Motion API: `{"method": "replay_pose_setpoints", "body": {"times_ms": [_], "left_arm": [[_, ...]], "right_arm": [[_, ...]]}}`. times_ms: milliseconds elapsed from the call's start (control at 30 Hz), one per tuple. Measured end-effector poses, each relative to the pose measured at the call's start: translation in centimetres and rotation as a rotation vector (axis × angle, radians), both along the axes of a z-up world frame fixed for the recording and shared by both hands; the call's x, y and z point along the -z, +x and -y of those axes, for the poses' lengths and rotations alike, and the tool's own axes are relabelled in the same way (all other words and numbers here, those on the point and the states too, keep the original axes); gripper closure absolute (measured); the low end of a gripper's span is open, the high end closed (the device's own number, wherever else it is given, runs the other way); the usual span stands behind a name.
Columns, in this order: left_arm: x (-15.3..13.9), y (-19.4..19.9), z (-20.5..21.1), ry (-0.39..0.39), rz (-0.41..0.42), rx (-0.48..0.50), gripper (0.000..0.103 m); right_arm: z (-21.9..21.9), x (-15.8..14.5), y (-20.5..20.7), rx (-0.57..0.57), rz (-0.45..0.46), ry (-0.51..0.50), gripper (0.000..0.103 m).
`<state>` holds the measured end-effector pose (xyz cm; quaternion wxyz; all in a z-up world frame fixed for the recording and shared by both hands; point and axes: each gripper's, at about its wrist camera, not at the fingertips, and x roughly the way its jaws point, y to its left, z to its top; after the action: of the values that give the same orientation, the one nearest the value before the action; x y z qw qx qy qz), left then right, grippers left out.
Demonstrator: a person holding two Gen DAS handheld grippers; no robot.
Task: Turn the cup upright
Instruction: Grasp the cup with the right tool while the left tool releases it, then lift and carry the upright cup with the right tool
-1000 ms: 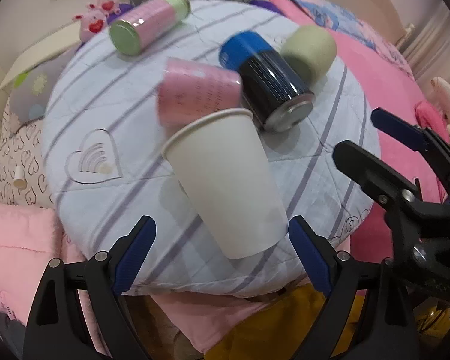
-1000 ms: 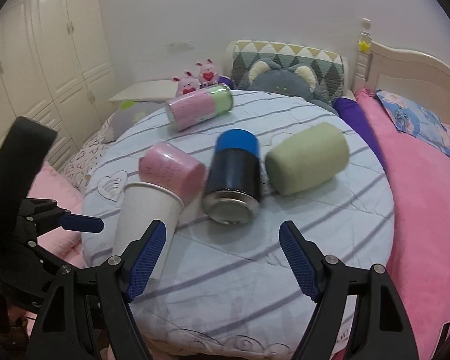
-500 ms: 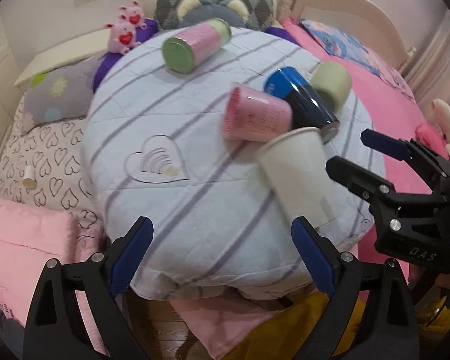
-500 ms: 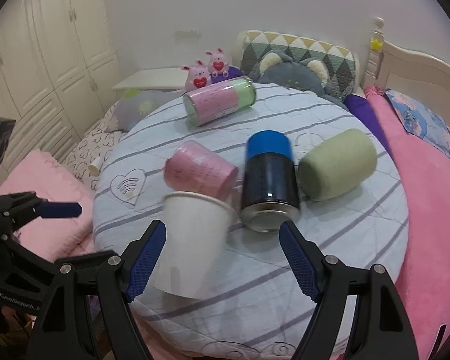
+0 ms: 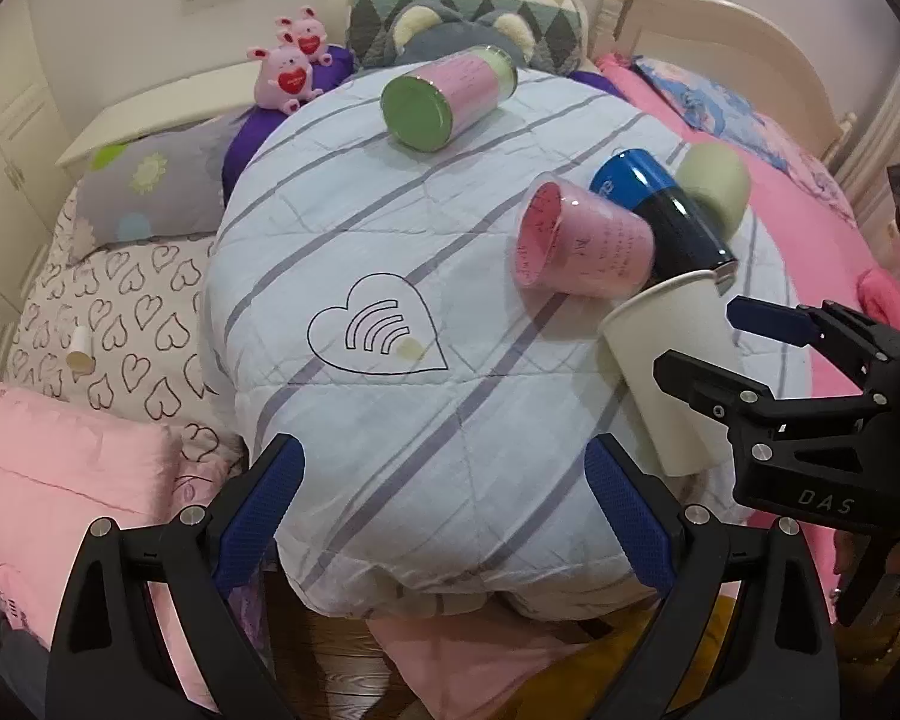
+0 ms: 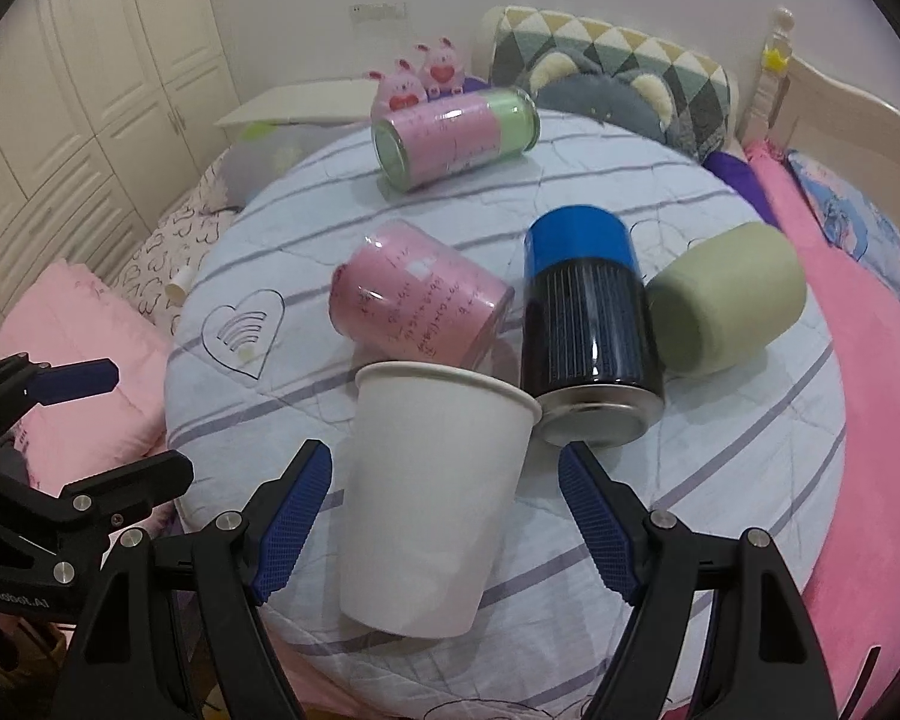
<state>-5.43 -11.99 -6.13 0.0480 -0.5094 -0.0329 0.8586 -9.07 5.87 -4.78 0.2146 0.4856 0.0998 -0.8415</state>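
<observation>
A white paper cup (image 6: 432, 498) lies on its side on the round striped cushion (image 6: 720, 480), rim toward the far cups; it also shows in the left wrist view (image 5: 669, 372). My right gripper (image 6: 444, 522) is open, its blue pads on either side of the cup's lower body, not closed on it. My left gripper (image 5: 444, 510) is open and empty over the cushion's near edge, left of the cup. A pink cup (image 6: 420, 312), a blue-and-black can (image 6: 588, 336) and a green cup (image 6: 726, 300) lie beyond the white cup.
A pink-and-green can (image 6: 456, 138) lies at the cushion's far side. Two pink plush toys (image 5: 288, 66) and pillows (image 6: 606, 66) are behind it. Pink bedding (image 5: 54, 480) lies left and right. The cushion's edge drops off close to both grippers.
The left gripper has swung left, away from the white cup, which now sits at its right. The right gripper has moved in so that its open pads flank the cup.
</observation>
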Motion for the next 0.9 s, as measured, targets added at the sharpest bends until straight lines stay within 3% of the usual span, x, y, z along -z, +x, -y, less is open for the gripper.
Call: {"method": "replay_pose_setpoints", "body": {"times_ms": [633, 733, 900], "left_arm": [[1.8, -1.3, -0.1, -0.023, 0.047, -0.010, 0.007], [1.8, -1.3, -0.1, -0.029, 0.045, -0.016, 0.007], [1.6, -1.4, -0.4, -0.021, 0.042, -0.014, 0.007]], "right_arm": [[1.3, 3.5, -3.0, -0.038, 0.208, -0.059, 0.024], [0.7, 3.1, -2.9, -0.024, 0.182, -0.092, 0.035], [-0.1, 1.9, -2.4, -0.030, 0.135, -0.114, 0.035]]}}
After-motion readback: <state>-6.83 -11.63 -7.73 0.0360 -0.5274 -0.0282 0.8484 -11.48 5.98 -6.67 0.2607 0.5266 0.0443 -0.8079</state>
